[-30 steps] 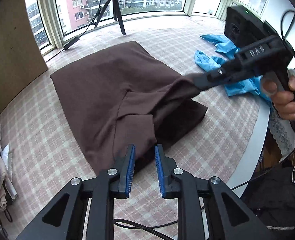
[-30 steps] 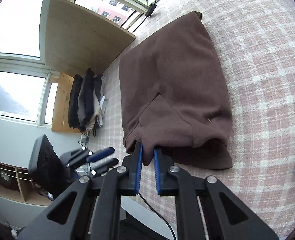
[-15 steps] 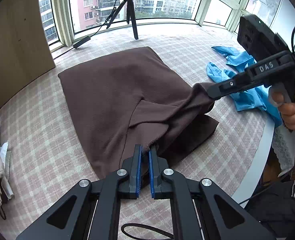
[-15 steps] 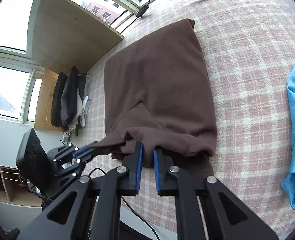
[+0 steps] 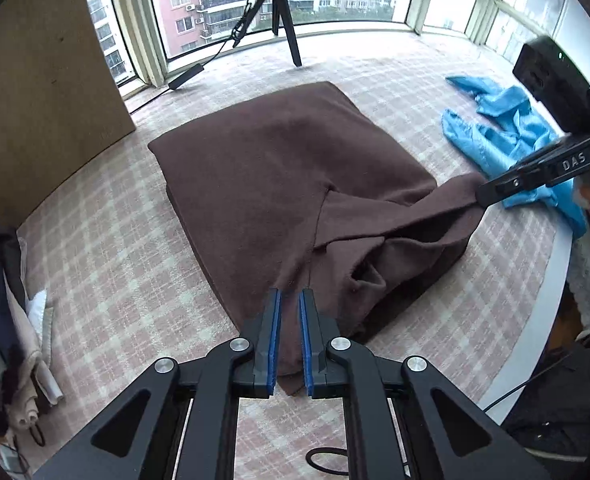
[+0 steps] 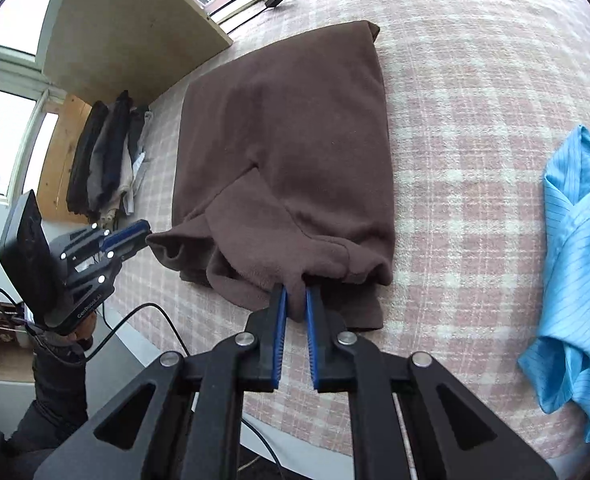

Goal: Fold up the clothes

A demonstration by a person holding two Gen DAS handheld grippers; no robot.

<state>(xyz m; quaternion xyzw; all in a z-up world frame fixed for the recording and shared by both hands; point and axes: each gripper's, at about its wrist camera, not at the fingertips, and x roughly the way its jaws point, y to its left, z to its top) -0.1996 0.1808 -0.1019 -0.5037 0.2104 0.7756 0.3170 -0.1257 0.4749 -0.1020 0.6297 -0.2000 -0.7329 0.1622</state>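
Observation:
A brown garment (image 5: 279,176) lies partly folded on the pink checked table cover (image 5: 107,248); it also shows in the right wrist view (image 6: 295,152). My left gripper (image 5: 289,300) is shut on the garment's near edge, with cloth between its blue pads. My right gripper (image 6: 295,296) is shut on the other near corner and pulls it taut. Each gripper shows in the other's view: the right one (image 5: 483,196) at the right, the left one (image 6: 145,232) at the left.
A crumpled blue shirt (image 5: 507,140) lies at the table's right side, also in the right wrist view (image 6: 575,260). A tripod (image 5: 279,12) stands by the windows. A wooden board (image 5: 35,92) and stacked clothes (image 6: 107,160) are at the left. The table edge (image 5: 535,328) is near.
My left gripper has closed on the brown garment's near edge. Both grippers have drawn apart and back, stretching the near hem between them.

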